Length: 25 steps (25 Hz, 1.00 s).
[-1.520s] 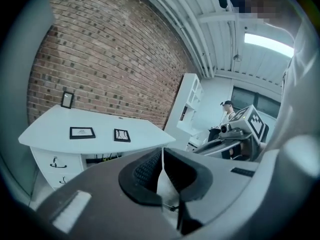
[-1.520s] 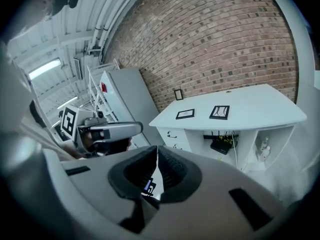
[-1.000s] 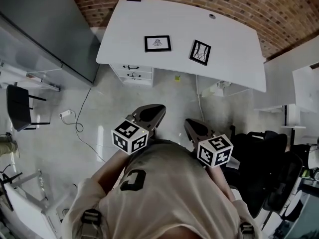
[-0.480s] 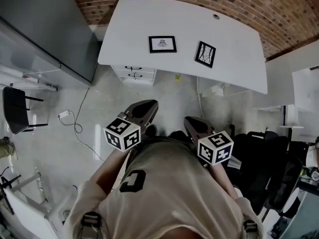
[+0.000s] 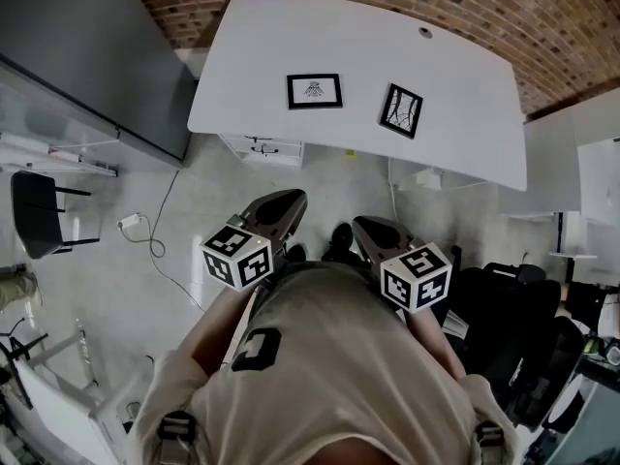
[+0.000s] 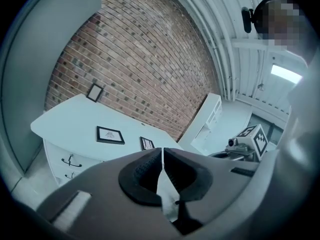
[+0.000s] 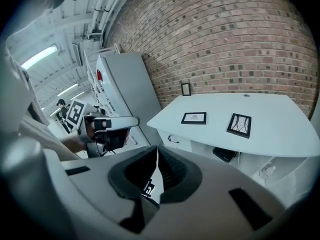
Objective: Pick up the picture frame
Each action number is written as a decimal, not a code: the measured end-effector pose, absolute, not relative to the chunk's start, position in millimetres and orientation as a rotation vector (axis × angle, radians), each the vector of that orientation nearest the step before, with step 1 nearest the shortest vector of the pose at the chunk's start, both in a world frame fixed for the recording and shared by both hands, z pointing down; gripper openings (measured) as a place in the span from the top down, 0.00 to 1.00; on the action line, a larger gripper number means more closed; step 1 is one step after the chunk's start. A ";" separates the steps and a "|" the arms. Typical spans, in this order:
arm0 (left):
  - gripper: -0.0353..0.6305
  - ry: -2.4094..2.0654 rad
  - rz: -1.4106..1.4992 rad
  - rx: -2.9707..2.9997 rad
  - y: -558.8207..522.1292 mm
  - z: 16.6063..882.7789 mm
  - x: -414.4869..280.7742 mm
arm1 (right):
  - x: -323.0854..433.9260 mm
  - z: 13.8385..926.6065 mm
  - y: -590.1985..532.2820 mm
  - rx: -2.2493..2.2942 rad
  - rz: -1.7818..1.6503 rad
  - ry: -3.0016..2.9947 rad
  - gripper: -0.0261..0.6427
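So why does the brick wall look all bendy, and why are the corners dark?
Left gripper view: the wide lens bows the brick wall and blackens the corners. Right gripper view: same bulge and dark corners; the table edge curves. Head view: the table bends too, without dark corners.

Beige shirt (image 5: pixel 339 366), dark chest logo (image 5: pixel 258 350)

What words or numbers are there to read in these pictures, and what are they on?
"C": a dark mark shaped like this letter on the person's shirt; it may be only a logo.
Marker cubes: black and white squares, no words.
Picture frames on the desk: drawings only; any print is too small to read.
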State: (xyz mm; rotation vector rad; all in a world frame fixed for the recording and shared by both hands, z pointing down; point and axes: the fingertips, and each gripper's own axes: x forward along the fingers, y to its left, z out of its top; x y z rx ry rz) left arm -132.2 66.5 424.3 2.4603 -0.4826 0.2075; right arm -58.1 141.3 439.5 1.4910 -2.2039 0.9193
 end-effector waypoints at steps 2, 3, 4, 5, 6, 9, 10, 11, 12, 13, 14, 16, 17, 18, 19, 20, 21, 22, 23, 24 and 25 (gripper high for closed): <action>0.93 -0.496 0.213 2.462 60.8 423.7 -122.7 | -48.7 440.2 135.0 1.481 0.930 -2.213 0.95; 0.93 -0.507 0.217 2.462 57.4 423.7 -117.9 | -43.3 440.4 132.1 1.480 0.938 -2.219 0.95; 0.93 -0.518 0.220 2.461 53.9 423.4 -112.9 | -37.2 440.5 129.3 1.483 0.950 -2.224 0.95; 0.93 -0.529 0.221 2.458 50.9 422.8 -107.9 | -30.7 440.6 126.6 1.488 0.966 -2.228 0.95; 0.93 -0.537 0.222 2.455 48.7 421.9 -103.2 | -24.3 440.5 124.2 1.494 0.984 -2.231 0.95; 0.93 -0.561 0.222 2.450 43.5 417.6 -91.5 | -8.5 437.9 117.5 1.491 1.018 -2.249 0.95; 0.93 -0.577 0.226 2.457 40.2 415.7 -88.7 | -3.9 436.1 115.0 1.484 1.015 -2.258 0.95; 0.93 -0.600 0.232 2.469 35.6 413.5 -86.8 | 0.7 434.1 112.9 1.476 1.007 -2.268 0.95; 0.93 -0.630 0.242 2.484 29.8 411.4 -86.3 | 5.3 432.3 111.2 1.470 0.998 -2.278 0.95; 0.93 -0.663 0.252 2.495 23.6 409.3 -87.1 | 9.9 431.3 110.1 1.465 0.991 -2.286 0.95; 0.93 -0.697 0.257 2.500 17.6 407.5 -88.7 | 14.6 431.3 109.8 1.460 0.991 -2.291 0.95; 0.93 -0.760 0.257 2.496 6.9 404.3 -92.1 | 25.1 433.1 109.5 1.453 1.006 -2.298 0.95; 0.93 -0.789 0.257 2.491 2.5 402.9 -92.7 | 30.7 433.9 108.9 1.447 1.015 -2.303 0.95; 0.93 -0.814 0.258 2.488 -1.0 401.9 -91.8 | 36.5 434.1 108.2 1.442 1.022 -2.311 0.95; 0.93 -0.833 0.263 2.486 -3.1 401.4 -89.3 | 42.6 434.1 107.9 1.438 1.026 -2.320 0.95; 0.93 -0.844 0.271 2.486 -3.9 401.5 -85.1 | 49.1 434.1 108.2 1.438 1.031 -2.327 0.95; 0.93 -0.849 0.283 2.488 -3.9 402.1 -79.7 | 56.0 434.6 108.9 1.441 1.040 -2.332 0.95; 0.93 -0.850 0.297 2.492 -3.3 402.9 -73.5 | 62.8 435.8 109.8 1.446 1.053 -2.333 0.95; 0.93 -0.849 0.313 2.497 -2.5 403.6 -66.8 | 69.4 437.4 110.7 1.452 1.069 -2.332 0.95; 0.93 -0.847 0.329 2.503 -1.3 404.0 -59.6 | 75.6 439.0 111.7 1.455 1.086 -2.332 0.95; 0.93 -0.845 0.344 2.509 0.2 404.3 -52.0 | 81.8 440.4 112.7 1.458 1.101 -2.331 0.95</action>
